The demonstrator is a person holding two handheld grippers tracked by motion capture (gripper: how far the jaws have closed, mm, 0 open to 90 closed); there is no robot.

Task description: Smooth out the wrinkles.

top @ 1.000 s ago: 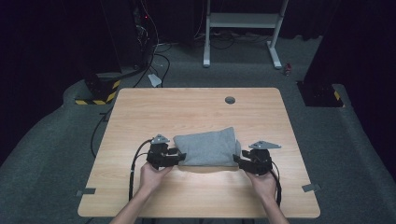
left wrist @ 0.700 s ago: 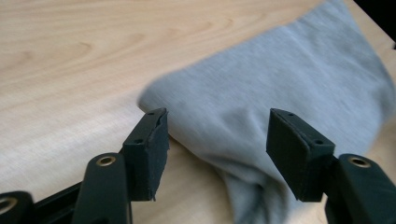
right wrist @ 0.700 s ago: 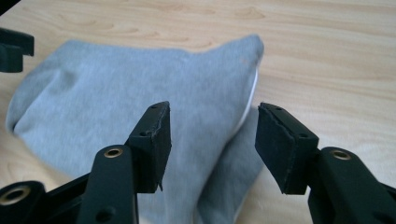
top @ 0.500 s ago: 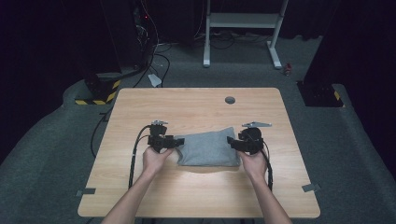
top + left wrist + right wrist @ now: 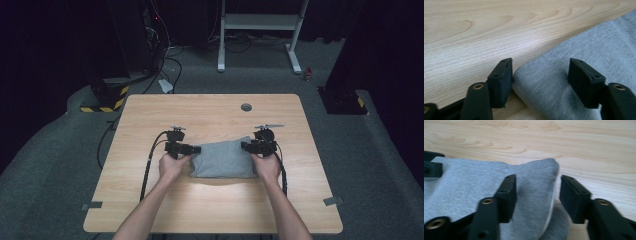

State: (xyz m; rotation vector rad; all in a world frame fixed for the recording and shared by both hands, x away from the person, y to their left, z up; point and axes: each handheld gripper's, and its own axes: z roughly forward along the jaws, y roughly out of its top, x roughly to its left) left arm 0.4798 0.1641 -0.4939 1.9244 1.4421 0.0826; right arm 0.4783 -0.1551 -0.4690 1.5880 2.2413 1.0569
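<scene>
One folded grey knit cloth (image 5: 222,159) lies flat on the light wooden counter (image 5: 210,112), a little nearer the person's edge than the middle, and it shows at least two layers at its right end, where the upper layer's corner (image 5: 550,170) peels up off the lower one. At its left end the left hand-held gripper (image 5: 540,75) has its two black jaws spread wide apart, one jaw off the cloth's edge on bare wood and the other over the fabric, so the cloth's corner sits in the gap without being pinched. At its right end the right hand-held gripper (image 5: 537,188) is likewise open, one jaw resting over the grey fabric and the other beyond the raised corner. Both hands (image 5: 172,167) come in from the near edge, and a black cable (image 5: 149,165) trails back from the left tool. Farther up the counter sits a small round grommet hole (image 5: 246,107). Beyond the counter, grey carpet (image 5: 350,150) and a white-legged stand (image 5: 260,30) are visible.
</scene>
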